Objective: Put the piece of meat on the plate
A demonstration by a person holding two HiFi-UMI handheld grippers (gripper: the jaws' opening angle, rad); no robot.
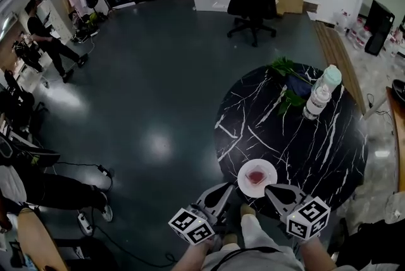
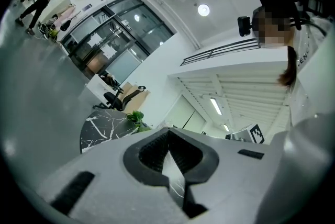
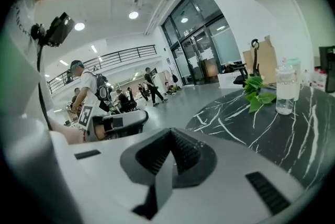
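A pinkish-red piece of meat (image 1: 256,176) lies on a small white plate (image 1: 243,170) at the near edge of the round black marble table (image 1: 297,137). Just short of the plate's near-left side, my left gripper (image 1: 228,187) has its jaws together and nothing in them; in the left gripper view the left gripper (image 2: 168,133) points level over the table (image 2: 102,126). My right gripper (image 1: 270,188) sits at the plate's near-right rim, shut and empty. The right gripper (image 3: 170,131) shows its jaws closed tip to tip. Neither gripper view shows the plate.
A clear bottle (image 1: 319,95) (image 3: 285,92) and a green leafy sprig (image 1: 288,73) (image 3: 259,93) stand at the table's far side. A black office chair (image 1: 253,7) is beyond on the grey floor. People stand at the far left (image 1: 47,42).
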